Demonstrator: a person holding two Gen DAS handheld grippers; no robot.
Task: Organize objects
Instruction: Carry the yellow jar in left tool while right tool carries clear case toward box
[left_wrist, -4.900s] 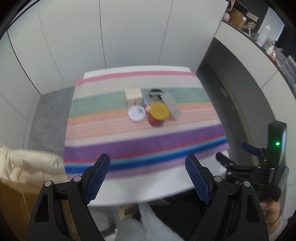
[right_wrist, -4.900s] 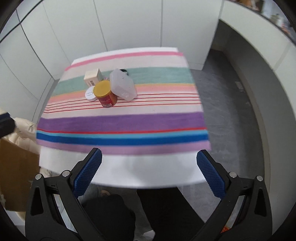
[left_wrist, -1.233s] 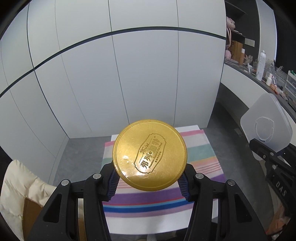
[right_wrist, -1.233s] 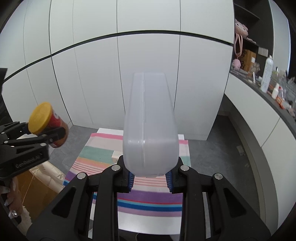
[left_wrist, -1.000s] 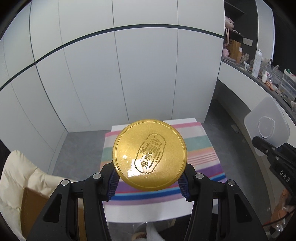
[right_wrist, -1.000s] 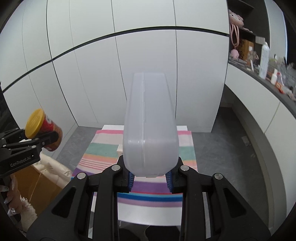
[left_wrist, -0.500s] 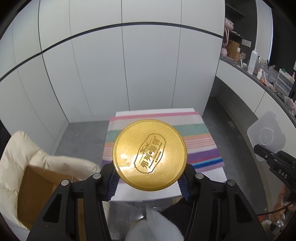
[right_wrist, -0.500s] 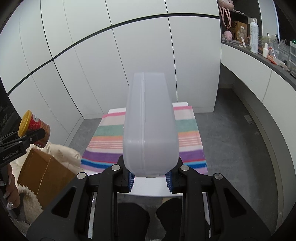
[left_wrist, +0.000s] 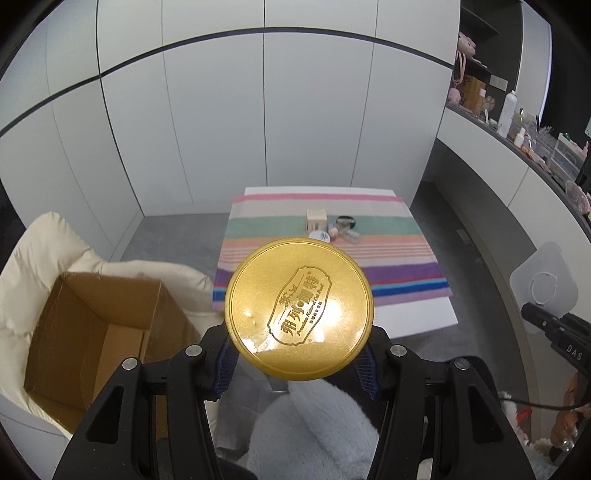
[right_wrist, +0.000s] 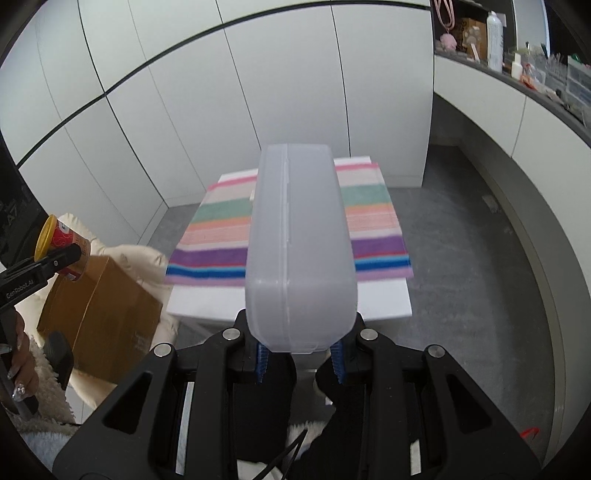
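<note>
My left gripper (left_wrist: 297, 363) is shut on a red jar with a gold lid (left_wrist: 298, 308), held high and back from the table; the lid faces the camera. The jar also shows in the right wrist view (right_wrist: 62, 245), above an open cardboard box (right_wrist: 99, 306). My right gripper (right_wrist: 300, 356) is shut on a translucent white plastic case (right_wrist: 300, 243), held edge-on; the case also shows in the left wrist view (left_wrist: 543, 286). On the striped cloth (left_wrist: 388, 258) remain a small cream box (left_wrist: 316, 220), a round white tin (left_wrist: 320, 235) and a few small items.
The open cardboard box (left_wrist: 88, 332) sits on a cream padded chair (left_wrist: 40, 251) left of the white table (left_wrist: 417, 317). A curved counter (left_wrist: 517, 162) with bottles runs along the right. White wall panels stand behind the table.
Both grippers have drawn back and tilted down with their loads. The table looks farther away, and the cardboard box has come fully into view at the left.
</note>
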